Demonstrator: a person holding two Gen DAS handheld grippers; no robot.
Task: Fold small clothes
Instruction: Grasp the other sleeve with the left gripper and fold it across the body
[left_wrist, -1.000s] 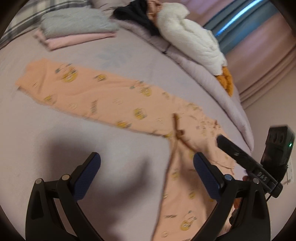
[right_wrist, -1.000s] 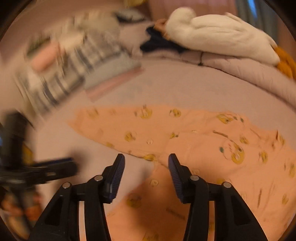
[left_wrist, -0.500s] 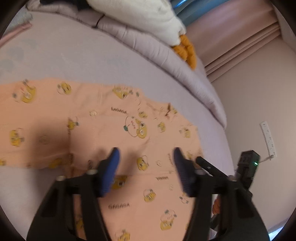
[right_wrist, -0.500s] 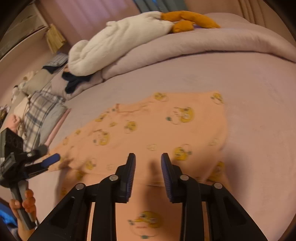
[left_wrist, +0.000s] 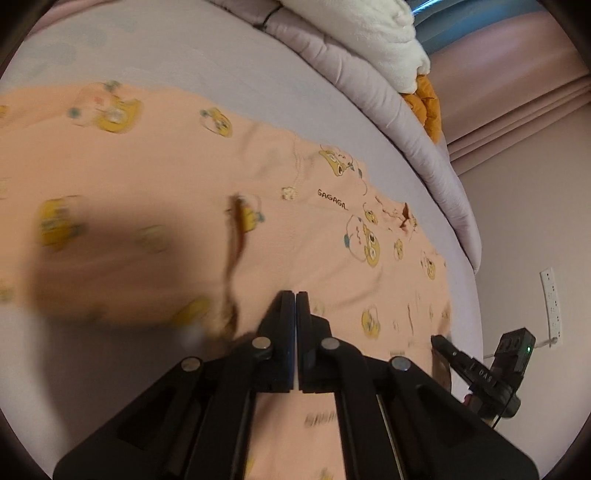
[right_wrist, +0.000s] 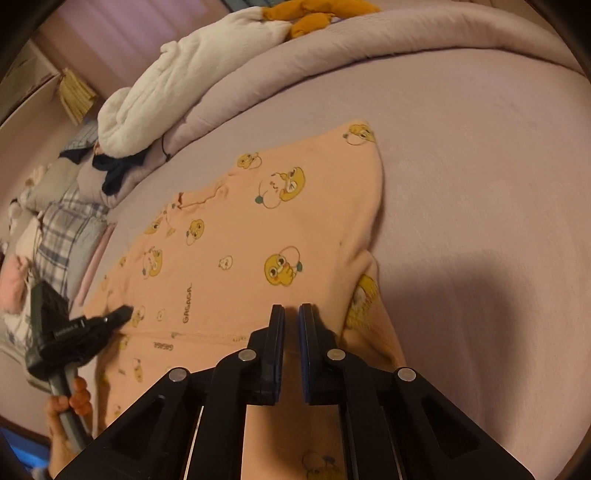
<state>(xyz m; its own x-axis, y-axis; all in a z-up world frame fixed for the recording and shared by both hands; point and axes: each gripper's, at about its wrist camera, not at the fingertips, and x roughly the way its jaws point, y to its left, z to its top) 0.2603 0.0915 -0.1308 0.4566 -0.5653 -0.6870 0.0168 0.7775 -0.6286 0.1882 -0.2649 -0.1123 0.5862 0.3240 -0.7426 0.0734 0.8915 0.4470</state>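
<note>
Peach duck-print garment flat on lilac bed; L gripper & R gripper both clamped shut on its fabric.

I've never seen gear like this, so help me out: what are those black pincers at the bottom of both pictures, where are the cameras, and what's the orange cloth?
There is no robot here. A person holds a hand-operated gripper in each hand, and each gripper carries a wide-angle camera that looks out along its two fingers. One picture comes from the left gripper, the other from the right gripper; each also shows up at the edge of the other's picture. The orange cloth is a child's pyjama garment printed with yellow cartoon chicks, spread on a bed with a white blanket and a plaid pillow behind. Both grippers are closed at the garment's near edge, seemingly pinching it, probably to fold it.
</note>
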